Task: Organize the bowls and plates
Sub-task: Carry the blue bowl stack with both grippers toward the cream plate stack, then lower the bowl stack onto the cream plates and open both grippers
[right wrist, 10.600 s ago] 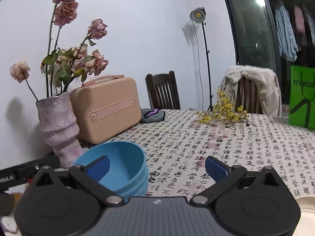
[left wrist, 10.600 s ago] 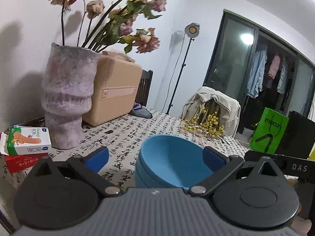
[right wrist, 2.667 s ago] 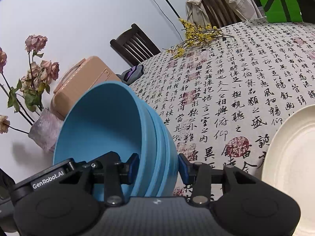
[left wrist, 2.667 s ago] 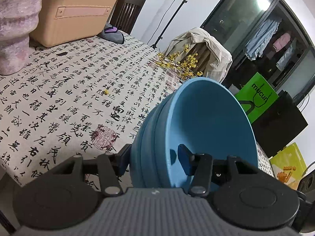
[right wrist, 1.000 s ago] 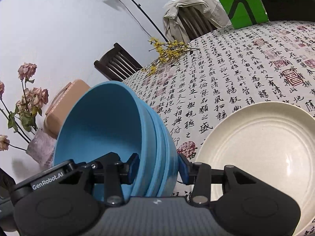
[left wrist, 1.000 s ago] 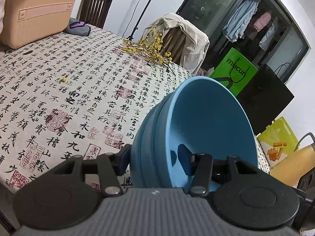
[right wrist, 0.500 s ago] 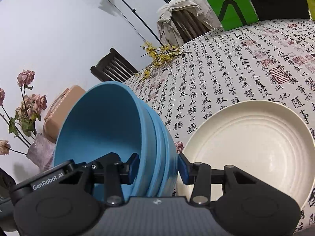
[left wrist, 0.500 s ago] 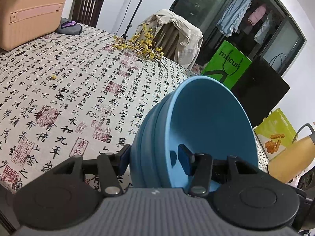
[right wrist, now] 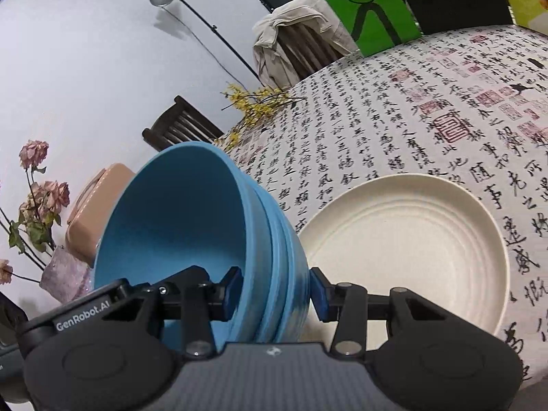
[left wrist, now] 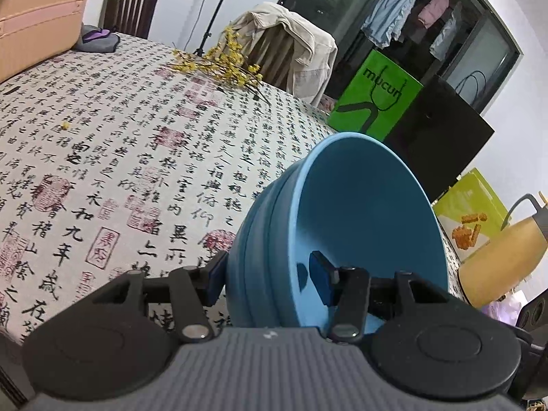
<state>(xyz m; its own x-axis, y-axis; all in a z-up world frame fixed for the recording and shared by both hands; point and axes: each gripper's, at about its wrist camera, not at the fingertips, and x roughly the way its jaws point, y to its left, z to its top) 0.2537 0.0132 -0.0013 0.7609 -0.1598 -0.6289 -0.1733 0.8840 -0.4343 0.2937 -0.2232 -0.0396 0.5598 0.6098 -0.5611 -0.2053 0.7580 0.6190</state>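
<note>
Left gripper point(left wrist: 269, 279) clamped on the near rim of a stack of blue bowls point(left wrist: 359, 226): one blue pad outside the wall to the left, the other inside the top bowl. Stack tilted, mouth facing right of that gripper, held above the table point(left wrist: 113, 157). Right gripper point(right wrist: 275, 291) likewise clamped across the opposite rim of the same blue bowls point(right wrist: 191, 226), left pad inside, right pad outside against the nested walls, mouth turned to its left. Just right of that gripper, close beside the bowls' outer wall, lay a cream plate point(right wrist: 407, 250) flat on the patterned table point(right wrist: 428, 116). Further ahead, yellow flower sprigs point(right wrist: 257, 106).
</note>
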